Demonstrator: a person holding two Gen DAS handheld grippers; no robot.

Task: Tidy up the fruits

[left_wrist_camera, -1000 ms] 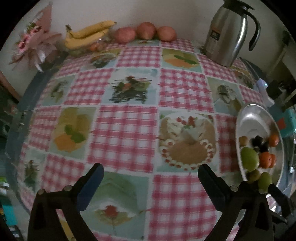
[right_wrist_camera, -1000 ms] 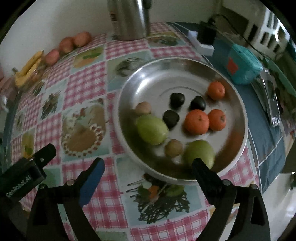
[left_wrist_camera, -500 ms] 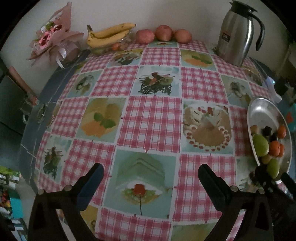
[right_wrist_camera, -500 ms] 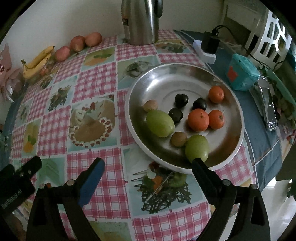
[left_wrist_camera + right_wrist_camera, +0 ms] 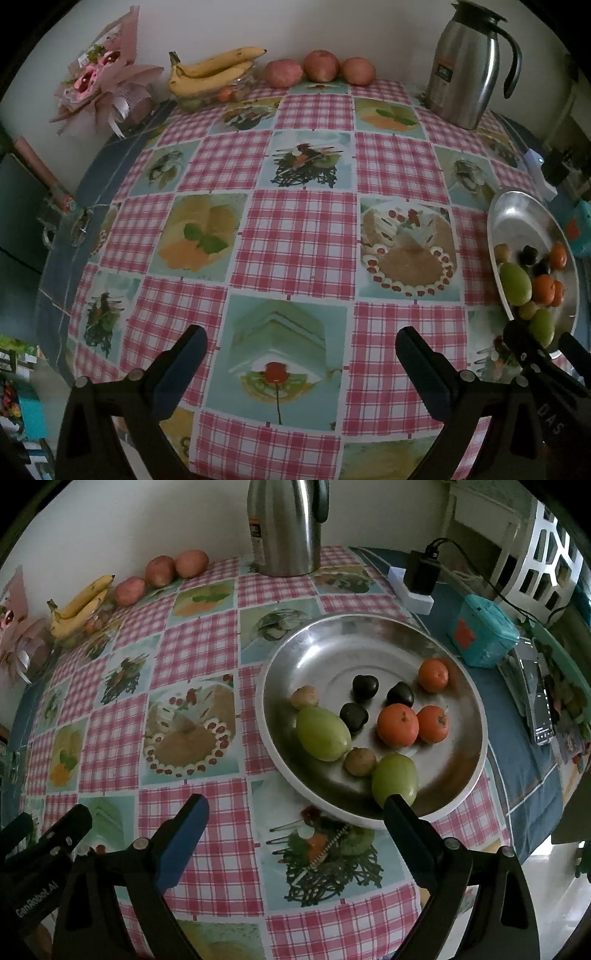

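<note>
A round table (image 5: 303, 236) under a pink checked cloth with printed food panels fills both views. A steel jug (image 5: 284, 524) stands upright at the far edge, near the wall. A metal plate (image 5: 369, 646) sits on the table's right side and holds the sorted fruit: two green fruits (image 5: 323, 733), three oranges (image 5: 398, 724), three dark fruits (image 5: 365, 687) and two small brown ones (image 5: 360, 761), all loose in the plate's near half. A bunch of bananas (image 5: 214, 70) lies on a clear container at the far edge, and three apples (image 5: 321, 65) sit in a row just beside it along the wall. The left gripper (image 5: 301, 363) hangs over bare cloth, fingers spread wide, holding nothing. The right gripper (image 5: 295, 821) hangs at the plate's near rim, fingers likewise wide apart and empty, its right finger (image 5: 406, 823) overlapping the nearest green fruit in view.
</note>
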